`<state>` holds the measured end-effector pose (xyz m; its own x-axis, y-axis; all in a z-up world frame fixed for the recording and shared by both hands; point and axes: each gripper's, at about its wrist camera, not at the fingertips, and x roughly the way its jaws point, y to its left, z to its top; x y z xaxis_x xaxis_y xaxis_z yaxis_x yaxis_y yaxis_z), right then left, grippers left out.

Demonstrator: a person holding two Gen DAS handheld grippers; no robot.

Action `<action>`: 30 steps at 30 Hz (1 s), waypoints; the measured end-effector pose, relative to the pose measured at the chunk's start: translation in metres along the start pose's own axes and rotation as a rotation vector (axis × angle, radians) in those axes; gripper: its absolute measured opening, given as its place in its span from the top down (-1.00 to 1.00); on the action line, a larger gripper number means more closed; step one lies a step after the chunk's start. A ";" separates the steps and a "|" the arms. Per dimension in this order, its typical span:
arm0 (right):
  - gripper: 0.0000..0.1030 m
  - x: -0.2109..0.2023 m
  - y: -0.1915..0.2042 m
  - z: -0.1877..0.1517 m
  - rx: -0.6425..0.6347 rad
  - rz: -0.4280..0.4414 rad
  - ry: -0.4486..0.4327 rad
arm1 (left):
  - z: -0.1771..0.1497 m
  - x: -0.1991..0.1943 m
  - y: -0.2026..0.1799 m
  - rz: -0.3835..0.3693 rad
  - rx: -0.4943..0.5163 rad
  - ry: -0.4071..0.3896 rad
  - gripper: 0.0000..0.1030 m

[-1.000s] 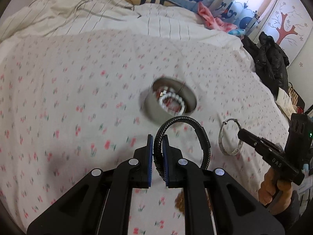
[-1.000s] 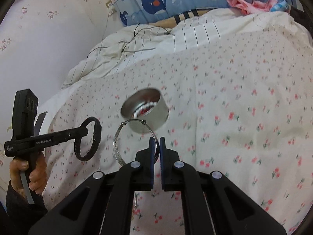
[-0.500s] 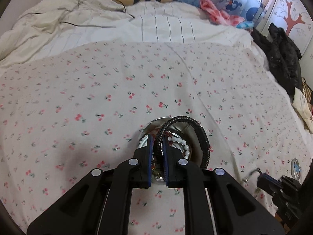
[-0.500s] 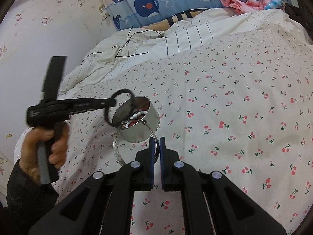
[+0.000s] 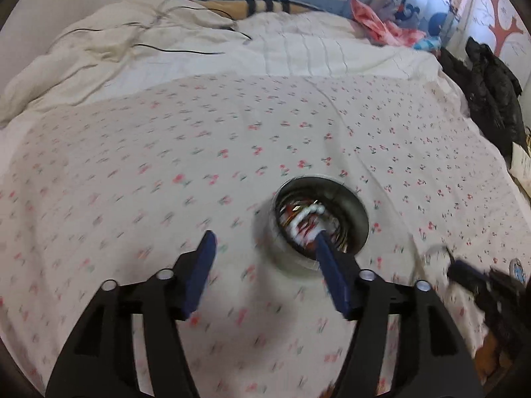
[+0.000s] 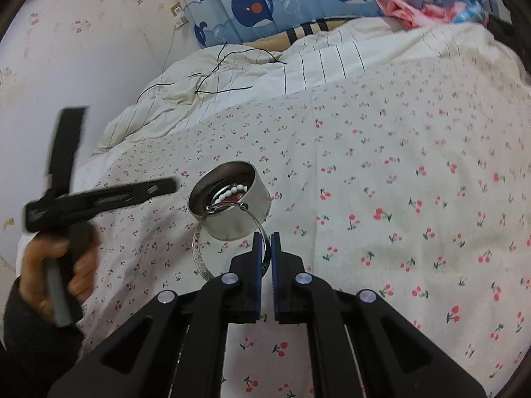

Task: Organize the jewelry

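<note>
Cherry-print bedding [image 6: 398, 172] covers a bed, with whale curtains [image 6: 265, 3] behind it. On the bedding stands a round metal tin [image 6: 232, 205]. It holds jewelry already: white beads [image 6: 232, 194] show inside, with red bits under them.

From the left wrist view, the left gripper [image 5: 265, 258] is right over the near side of the tin. Its jaws are opening, and no thing is between them. One blue finger [image 5: 328, 265] sits over the tin's mouth, the other is out over the bedding. My guess is that it lets go here so a piece falls in the tin. The inside is blurry, so I cannot tell what lies on top.

The right gripper [image 6: 267, 252] has its fingers nearly closed on a thin silver bangle [image 6: 199, 252]. It pinches the bangle at its right side, so the ring sticks out to the left of the fingers and up toward the tin. The bangle's clasp end is in front of the tin's near rim. It likely waits close by so the bangle can go in next.
</note>
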<state>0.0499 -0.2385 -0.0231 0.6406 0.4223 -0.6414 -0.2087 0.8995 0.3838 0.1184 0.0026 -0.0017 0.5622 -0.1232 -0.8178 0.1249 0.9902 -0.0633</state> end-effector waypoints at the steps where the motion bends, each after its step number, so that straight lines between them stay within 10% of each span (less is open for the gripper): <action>1: 0.89 0.002 0.004 0.004 -0.011 -0.006 -0.003 | -0.011 -0.010 0.005 0.018 -0.011 -0.015 -0.41; 11: 0.89 0.077 0.050 0.053 -0.135 -0.115 0.038 | -0.066 -0.010 0.060 -0.008 -0.216 0.044 -0.56; 19: 0.84 0.124 0.055 0.052 -0.188 -0.193 0.111 | -0.064 -0.019 0.051 0.042 -0.144 -0.008 -0.62; 23: 0.26 0.098 0.052 0.046 -0.168 -0.182 0.050 | -0.065 -0.016 0.044 0.044 -0.098 0.027 -0.62; 30: 0.19 0.019 0.039 -0.013 -0.174 0.006 0.114 | -0.073 -0.004 0.023 0.029 0.025 0.101 -0.62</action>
<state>0.0444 -0.1946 -0.0285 0.5528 0.4290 -0.7144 -0.3435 0.8984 0.2737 0.0597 0.0310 -0.0418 0.4809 -0.0860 -0.8726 0.1312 0.9910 -0.0254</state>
